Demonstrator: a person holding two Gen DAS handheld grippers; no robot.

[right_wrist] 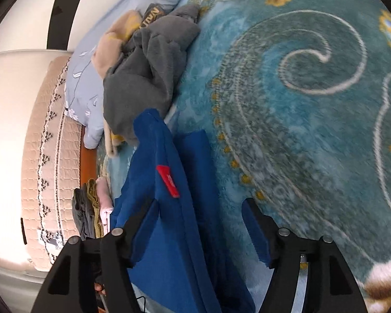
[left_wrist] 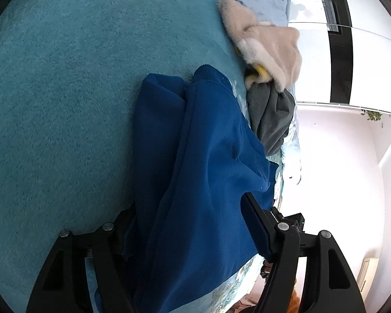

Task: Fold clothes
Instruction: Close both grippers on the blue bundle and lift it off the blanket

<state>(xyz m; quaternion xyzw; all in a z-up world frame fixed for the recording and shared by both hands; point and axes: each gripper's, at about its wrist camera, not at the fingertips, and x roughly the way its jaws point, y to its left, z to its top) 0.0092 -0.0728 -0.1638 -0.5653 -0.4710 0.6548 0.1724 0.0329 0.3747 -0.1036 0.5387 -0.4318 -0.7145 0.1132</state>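
Observation:
A blue fleece garment lies crumpled on the teal blanket near the bed's edge. In the left wrist view my left gripper stands open, with the blue cloth running loosely between its jaws and hiding the left finger. The right wrist view shows the same garment, with a red tag on it. My right gripper is open too; the cloth drapes past its left finger, and the right finger is clear of it.
A grey garment and a beige fluffy one are heaped beyond the blue one, by a light blue pillow. Small folded clothes lie below the bed's edge beside a beige quilted mat. The patterned blanket spreads to the right.

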